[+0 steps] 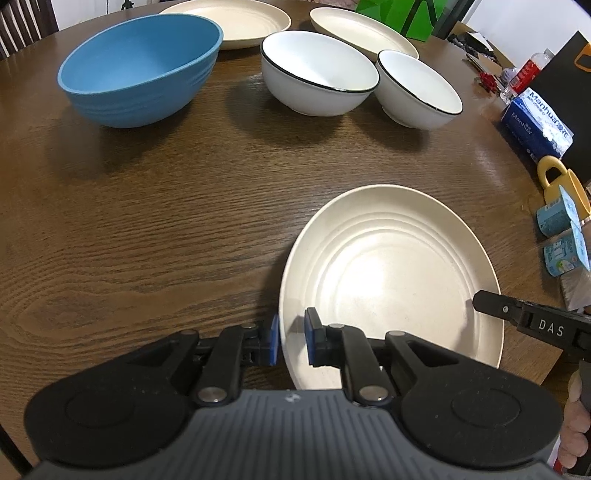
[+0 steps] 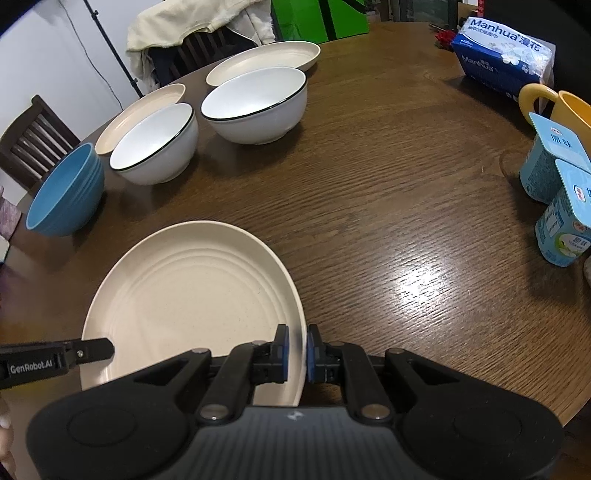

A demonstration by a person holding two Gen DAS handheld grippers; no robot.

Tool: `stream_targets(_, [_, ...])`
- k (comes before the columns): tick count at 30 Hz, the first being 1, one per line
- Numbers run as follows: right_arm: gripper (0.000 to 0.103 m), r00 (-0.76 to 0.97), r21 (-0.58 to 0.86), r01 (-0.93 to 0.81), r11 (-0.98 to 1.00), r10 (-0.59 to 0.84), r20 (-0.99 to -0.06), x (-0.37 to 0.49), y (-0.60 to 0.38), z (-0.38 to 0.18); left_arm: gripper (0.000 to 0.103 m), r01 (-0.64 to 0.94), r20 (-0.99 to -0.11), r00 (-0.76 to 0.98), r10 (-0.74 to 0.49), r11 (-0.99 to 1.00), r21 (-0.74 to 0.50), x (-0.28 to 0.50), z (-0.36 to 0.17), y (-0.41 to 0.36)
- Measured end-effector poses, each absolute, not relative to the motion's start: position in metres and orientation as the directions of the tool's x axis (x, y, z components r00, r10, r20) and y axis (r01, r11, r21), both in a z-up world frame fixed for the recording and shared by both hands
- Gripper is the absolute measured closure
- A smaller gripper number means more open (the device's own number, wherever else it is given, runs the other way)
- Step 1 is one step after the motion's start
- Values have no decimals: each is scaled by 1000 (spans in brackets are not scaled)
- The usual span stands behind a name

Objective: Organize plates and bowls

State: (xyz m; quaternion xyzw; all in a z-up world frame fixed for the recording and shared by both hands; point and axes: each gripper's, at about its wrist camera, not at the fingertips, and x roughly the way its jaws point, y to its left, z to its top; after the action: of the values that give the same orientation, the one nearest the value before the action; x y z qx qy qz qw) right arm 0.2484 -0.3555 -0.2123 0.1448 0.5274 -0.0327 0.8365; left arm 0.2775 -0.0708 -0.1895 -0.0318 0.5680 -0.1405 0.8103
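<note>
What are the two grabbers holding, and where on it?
Both straddle the near plate at its rim: the left gripper on its left edge, the right gripper on its right edge. Whether the pads press tight cannot be told.

In the left wrist view we see our left gripper [image 1: 291,341] with its jaws set astride the near-left rim of a cream plate [image 1: 391,273] lying flat on the wooden bench [image 1: 166,229]; the blue pads [image 1: 313,338] stand close on either side of the rim, though we cannot tell whether they press it. Our right gripper [image 1: 480,301] reaches in from the right edge over the plate's far-right rim. Farther back stand a blue bowl [image 1: 140,70], a large white bowl [image 1: 317,72] and a smaller white bowl [image 1: 419,88] just beside it, with two more cream plates [image 1: 240,18] behind them. A tissue pack [image 1: 535,125] sits at the right.
</note>
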Motion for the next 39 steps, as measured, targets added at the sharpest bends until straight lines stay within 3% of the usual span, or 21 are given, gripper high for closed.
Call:
stream_targets(4, [86, 450, 220, 208, 953, 106, -887, 248, -357, -208, 65, 197, -905, 341, -254, 961, -196, 276, -181, -68])
stream_targets(11, [46, 481, 210, 194, 958, 94, -872, 243, -357, -192, 41, 195, -884, 400, -243, 965, -178, 268, -160, -62])
stream_targets(16, [25, 503, 183, 175, 967, 72, -861, 234, -350, -177, 23, 204, -858, 451, -245, 964, -168, 257, -141, -59])
stream_targets(23, [15, 562, 143, 140, 980, 41, -826, 209, -336, -147, 0, 210, -827, 497, -261, 961, -177, 235, -113, -51])
stream_targets(29, [0, 610, 150, 125, 981, 44, -791, 181, -334, -122, 0, 229, -779, 566, -270, 959, -166, 205, -87, -47])
stream_targets(39, [0, 669, 156, 84, 984, 60, -741, 136, -328, -88, 0, 210, -717, 652, -248, 967, -144, 152, -60, -39])
